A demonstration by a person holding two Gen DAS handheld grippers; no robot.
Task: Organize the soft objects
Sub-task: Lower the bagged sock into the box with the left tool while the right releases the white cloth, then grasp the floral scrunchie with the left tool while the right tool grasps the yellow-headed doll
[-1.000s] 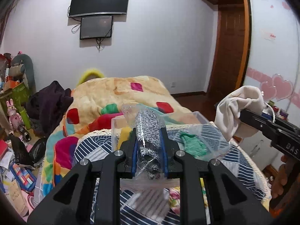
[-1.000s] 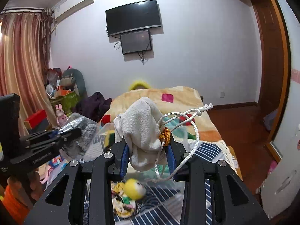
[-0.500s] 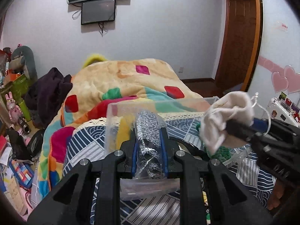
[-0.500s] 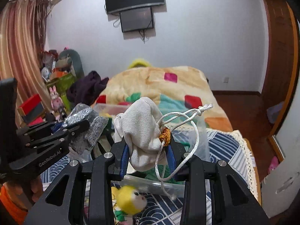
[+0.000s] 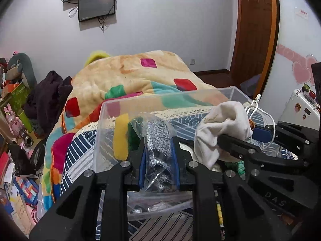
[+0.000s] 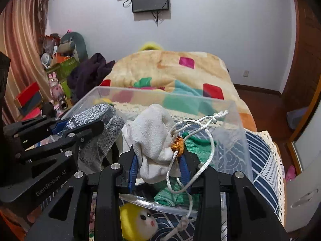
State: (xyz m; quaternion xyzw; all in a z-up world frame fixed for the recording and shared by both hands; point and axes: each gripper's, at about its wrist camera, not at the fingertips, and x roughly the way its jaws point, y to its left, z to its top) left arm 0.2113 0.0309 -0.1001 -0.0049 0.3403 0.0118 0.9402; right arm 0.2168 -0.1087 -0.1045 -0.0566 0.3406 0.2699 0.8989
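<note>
Claws: both are seen clamped on soft goods above the clear bin [image 6: 230,108], side by side. The left claw [image 5: 158,160] is closed on a bagged grey knit [image 5: 157,140]; the right claw [image 6: 159,160] is closed on a cream cloth pouch [image 6: 154,134].
Bed: the bin rests on the blue-striped cover [image 6: 260,156], in front of the patchwork blanket [image 5: 128,74].
Bin: a green knitted item [image 6: 198,142] is already lying inside. Each load should be lowered below the rim before release, judging by how high both are held.
Pouch: it is held over the middle of the bin. It would best be set beside the green item, not on the wall.
Bagged knit: it is held over the left part of the bin, close to the pouch. Releasing one at a time is advised, so the claws are not knocked together.
Cord: the white drawstring [image 6: 200,128] is looped round the right claw's fingers. A snag on opening is likely, so the claw should be drawn back slowly.
Doll: a yellow-haired doll [image 6: 138,221] lies outside, against the near wall, not yet put away.
</note>
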